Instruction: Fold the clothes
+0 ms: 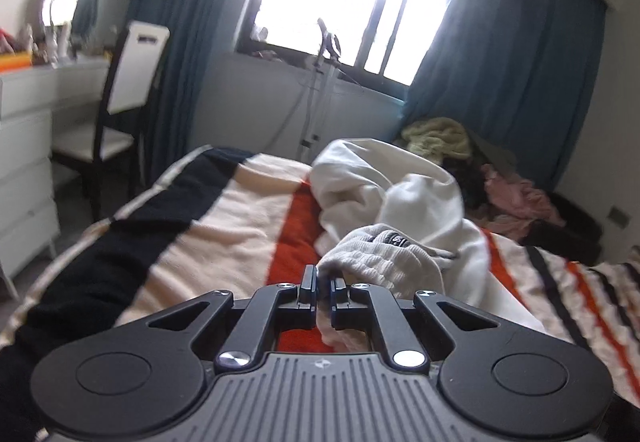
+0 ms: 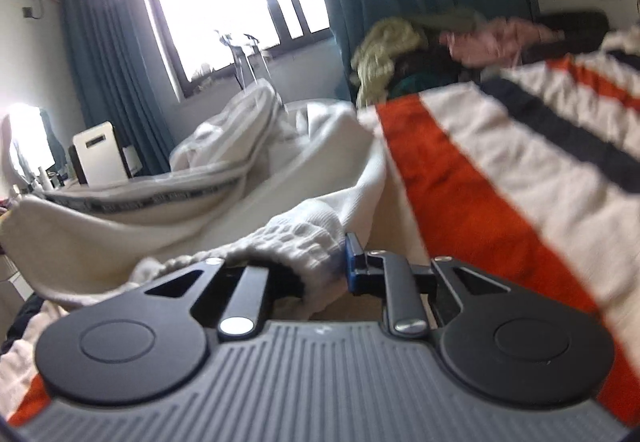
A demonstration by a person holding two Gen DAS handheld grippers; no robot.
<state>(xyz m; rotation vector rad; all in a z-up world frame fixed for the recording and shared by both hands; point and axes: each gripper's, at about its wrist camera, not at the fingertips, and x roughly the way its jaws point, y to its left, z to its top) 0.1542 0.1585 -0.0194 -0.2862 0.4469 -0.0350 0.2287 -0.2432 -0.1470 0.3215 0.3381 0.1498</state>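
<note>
A cream-white sweatshirt [image 1: 384,201] with ribbed hem and cuffs lies crumpled on the striped bed blanket [image 1: 224,226]. My left gripper [image 1: 324,286] is shut on a ribbed edge of it, the cloth pinched between the two black fingers. In the right wrist view the same sweatshirt [image 2: 248,177] stretches away to the left. My right gripper [image 2: 320,262] is shut on its ribbed cuff [image 2: 304,242], which covers the left finger; only the right finger [image 2: 354,262] shows.
A pile of other clothes, yellow-green [image 1: 436,137] and pink [image 1: 516,193], lies at the far end of the bed near the blue curtain [image 1: 520,61]. A chair [image 1: 128,89] and white dresser [image 1: 28,145] stand left of the bed. A stand [image 1: 320,89] is under the window.
</note>
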